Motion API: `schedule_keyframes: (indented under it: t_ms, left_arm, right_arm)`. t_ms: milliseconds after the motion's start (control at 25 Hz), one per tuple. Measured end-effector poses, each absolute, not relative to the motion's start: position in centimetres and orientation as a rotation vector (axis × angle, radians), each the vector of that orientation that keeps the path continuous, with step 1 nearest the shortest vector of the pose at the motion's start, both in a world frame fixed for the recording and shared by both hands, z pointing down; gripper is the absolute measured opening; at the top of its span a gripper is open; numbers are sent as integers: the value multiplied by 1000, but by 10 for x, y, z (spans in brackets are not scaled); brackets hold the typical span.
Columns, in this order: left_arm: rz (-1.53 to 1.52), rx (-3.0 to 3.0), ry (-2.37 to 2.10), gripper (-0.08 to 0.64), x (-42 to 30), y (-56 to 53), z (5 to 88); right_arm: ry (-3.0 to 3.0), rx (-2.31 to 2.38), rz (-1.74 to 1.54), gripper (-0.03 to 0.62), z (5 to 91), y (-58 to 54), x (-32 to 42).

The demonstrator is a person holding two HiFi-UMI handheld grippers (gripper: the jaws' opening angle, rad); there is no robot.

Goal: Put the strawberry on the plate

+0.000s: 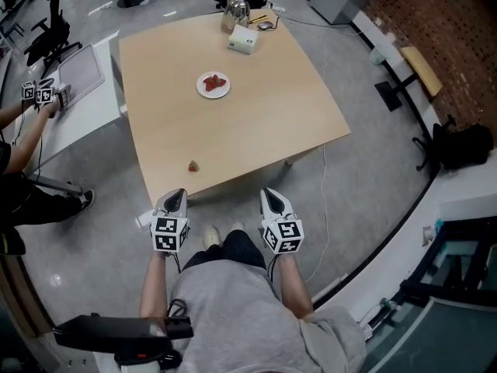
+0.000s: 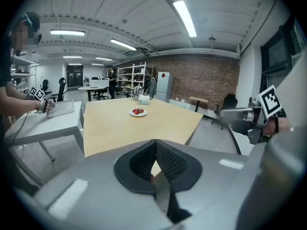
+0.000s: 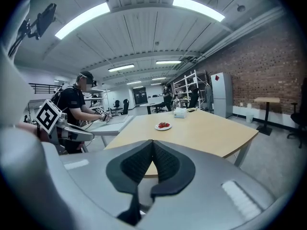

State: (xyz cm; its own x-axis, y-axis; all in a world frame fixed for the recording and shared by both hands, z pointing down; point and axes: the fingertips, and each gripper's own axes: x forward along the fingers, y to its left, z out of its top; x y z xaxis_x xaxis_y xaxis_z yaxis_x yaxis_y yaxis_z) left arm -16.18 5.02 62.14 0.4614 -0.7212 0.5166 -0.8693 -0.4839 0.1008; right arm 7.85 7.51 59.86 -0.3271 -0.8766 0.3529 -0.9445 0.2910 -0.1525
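A white plate (image 1: 213,85) with cut strawberries sits on the far half of the wooden table (image 1: 256,123). It also shows as the plate (image 2: 137,112) in the left gripper view and the plate (image 3: 163,126) in the right gripper view. One loose strawberry (image 1: 192,165) lies near the table's front edge. My left gripper (image 1: 177,193) hovers just off that edge, a little short of the strawberry, jaws shut and empty (image 2: 155,143). To its right and level with it, my right gripper (image 1: 269,193) is also shut on nothing (image 3: 152,143).
A white tissue box (image 1: 243,39) and a metal kettle (image 1: 235,10) stand at the table's far edge. A second person's hand holds marker-cube grippers (image 1: 40,94) over a white side table (image 1: 74,111) at the left. Office chairs and a brick wall lie beyond.
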Motion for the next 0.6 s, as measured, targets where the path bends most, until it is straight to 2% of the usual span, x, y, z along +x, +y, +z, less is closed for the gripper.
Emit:
schedule_keyframes:
  t_ms: [400,600]
  left_arm:
    - [720,2353,-1307,20,-149,24,658]
    - [908,2383,-1315,38,-145,7,676]
  right_arm:
    - [-2329,1721,538,6,610,59,97]
    - [-2350,1692,560,6,616,41,95]
